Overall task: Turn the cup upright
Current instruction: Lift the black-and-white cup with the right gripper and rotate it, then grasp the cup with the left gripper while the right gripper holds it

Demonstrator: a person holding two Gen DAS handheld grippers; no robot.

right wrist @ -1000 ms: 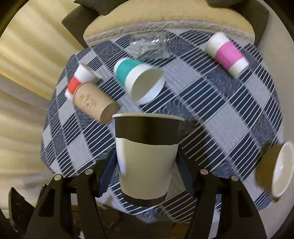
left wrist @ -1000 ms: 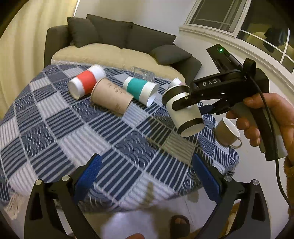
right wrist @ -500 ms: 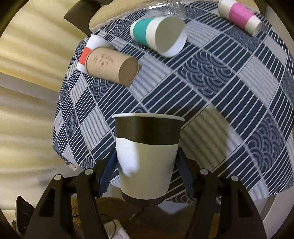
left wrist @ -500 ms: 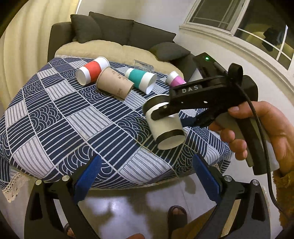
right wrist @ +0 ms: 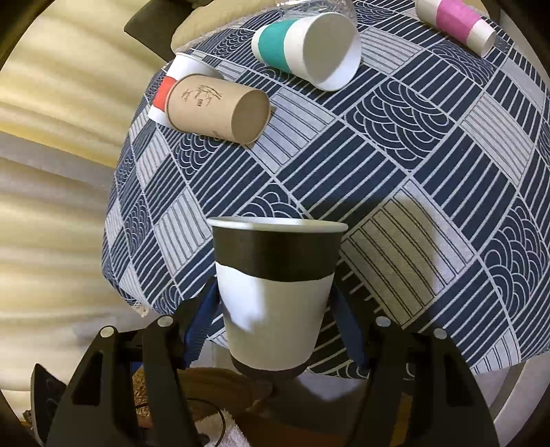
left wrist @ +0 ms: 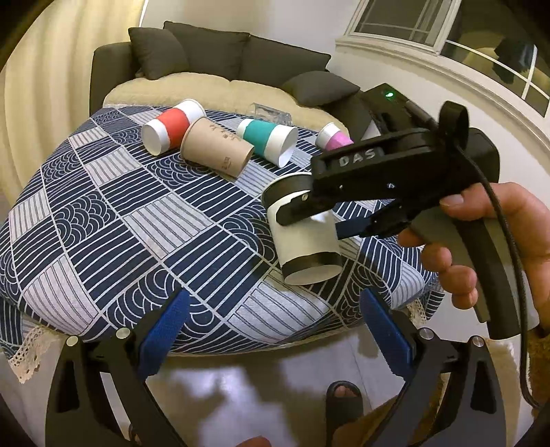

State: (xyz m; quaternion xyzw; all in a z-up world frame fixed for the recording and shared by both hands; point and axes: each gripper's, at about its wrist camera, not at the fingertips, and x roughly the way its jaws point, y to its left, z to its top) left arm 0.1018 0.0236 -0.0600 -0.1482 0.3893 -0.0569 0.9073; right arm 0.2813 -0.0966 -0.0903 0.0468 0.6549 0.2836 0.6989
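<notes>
Two blue pads of the right gripper (right wrist: 276,319) clamp the black-and-white paper cup (right wrist: 276,292) by its sides, tilted above the near right part of the patterned tablecloth (left wrist: 120,220). The left gripper (left wrist: 275,330) gapes wide, holding nothing.

I'm working in a home living room: a dark grey sofa (left wrist: 213,58) with cushions (left wrist: 319,87) and a cream throw (left wrist: 192,91) sits at 12 o'clock behind the surface (left wrist: 103,220), which wears a navy patchwork tablecloth; pale curtains (left wrist: 37,89) hang at 9 o'clock, a white-framed window (left wrist: 443,31) at 2 o'clock.
</notes>
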